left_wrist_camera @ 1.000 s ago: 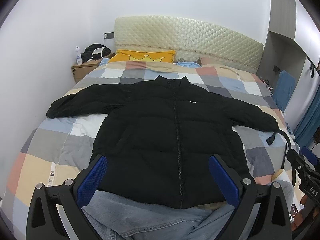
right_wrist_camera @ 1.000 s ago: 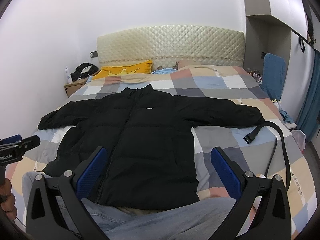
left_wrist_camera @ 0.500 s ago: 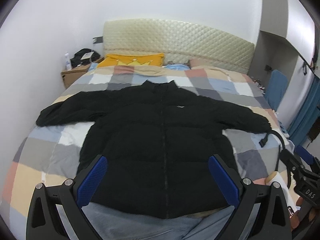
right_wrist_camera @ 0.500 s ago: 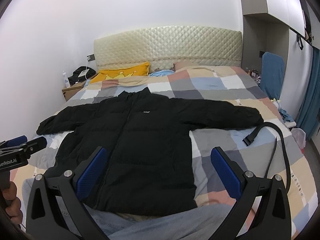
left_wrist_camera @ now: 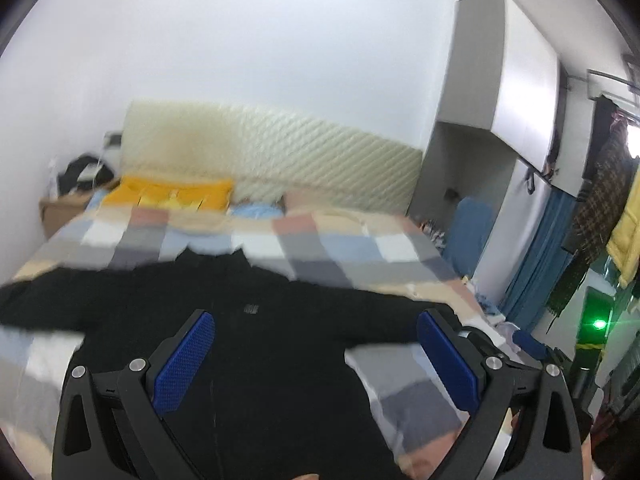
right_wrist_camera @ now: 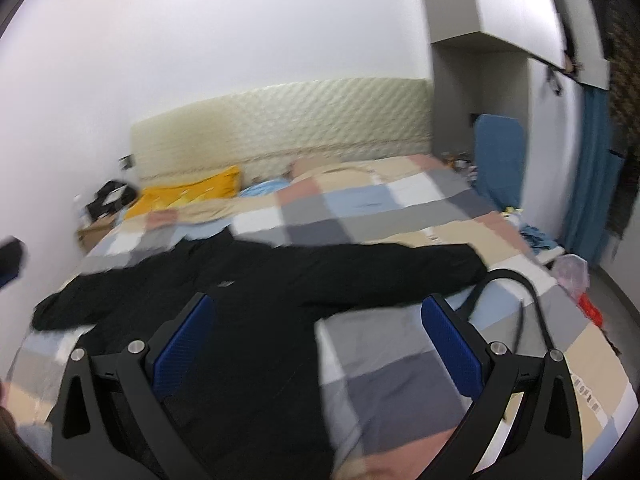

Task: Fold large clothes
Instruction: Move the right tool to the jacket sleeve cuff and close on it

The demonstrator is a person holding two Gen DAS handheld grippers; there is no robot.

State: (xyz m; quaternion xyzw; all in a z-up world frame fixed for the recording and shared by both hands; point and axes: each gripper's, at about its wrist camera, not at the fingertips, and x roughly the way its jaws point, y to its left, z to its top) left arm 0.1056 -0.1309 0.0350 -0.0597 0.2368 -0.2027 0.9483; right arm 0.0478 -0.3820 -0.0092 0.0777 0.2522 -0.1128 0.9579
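Left wrist view, blurred by motion: the left gripper [left_wrist_camera: 316, 350] is spread wide with nothing between its blue pads [left_wrist_camera: 182, 364], held above a black puffer jacket [left_wrist_camera: 256, 360] that lies front-up and spread flat on a bed with a checked quilt [left_wrist_camera: 320, 248]. The jacket's body fills the space directly under and ahead of the gripper; its collar sits ahead of the fingertips, one sleeve runs out past the left finger, the other past the right finger. Ahead, beyond the collar, are a yellow pillow [left_wrist_camera: 172, 196] and a cream quilted headboard [left_wrist_camera: 272, 160]. Right wrist view, also blurred: the right gripper [right_wrist_camera: 318, 338] is likewise opened wide and empty. Here the jacket [right_wrist_camera: 248, 304] lies mostly under and to the left of the gripper, and its right sleeve [right_wrist_camera: 400, 268] stretches across just ahead of the fingertips, with the cuff ending ahead of the right finger. A black strap [right_wrist_camera: 516, 292] curves on the quilt [right_wrist_camera: 400, 360] just beyond that right finger, close to the cuff. The fold appears not yet begun, and the likely first step is bringing a sleeve across the body. To do it well, the right gripper should come down on the cuff itself, pinching the whole padded thickness rather than the slippery outer shell, and keeping clear of the strap and the quilt underneath. The left gripper can press the jacket's body so it does not slide while the sleeve is carried over.
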